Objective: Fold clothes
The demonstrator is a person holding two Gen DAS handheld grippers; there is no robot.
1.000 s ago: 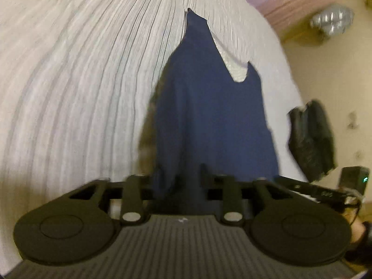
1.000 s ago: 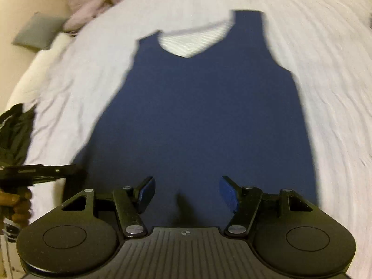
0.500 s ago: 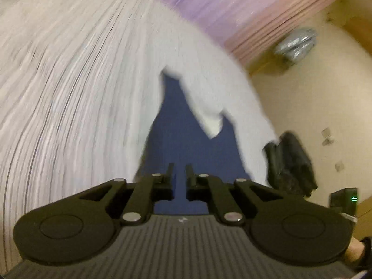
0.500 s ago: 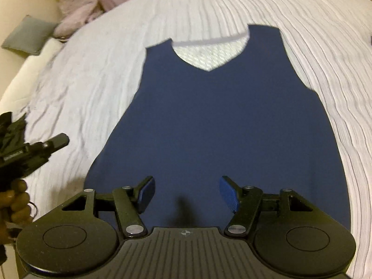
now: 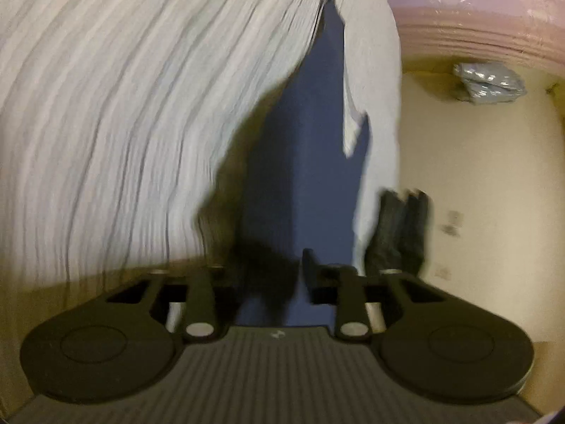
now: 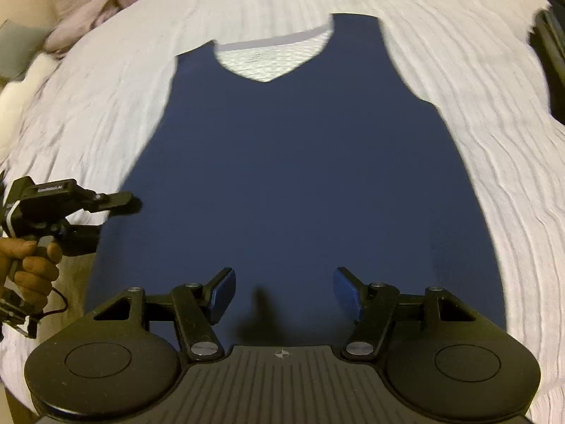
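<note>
Right wrist view: navy tank top (image 6: 293,162) spread flat across centre of frame on white ribbed bedspread (image 6: 494,141), V-neck toward top, hem at bottom. Right gripper (image 6: 284,293) at lower centre over the hem, jaws wide apart, blue pads clear of cloth, nothing between them. Left gripper (image 6: 129,199) at middle left, held in a hand (image 6: 28,265), tips at the garment's left side edge. Left wrist view: blurred; jaws nearly together, just been closing, navy cloth at the tips; actual pinch impossible to tell. Dark garment (image 5: 399,233) at right, beyond bedspread edge.
</note>
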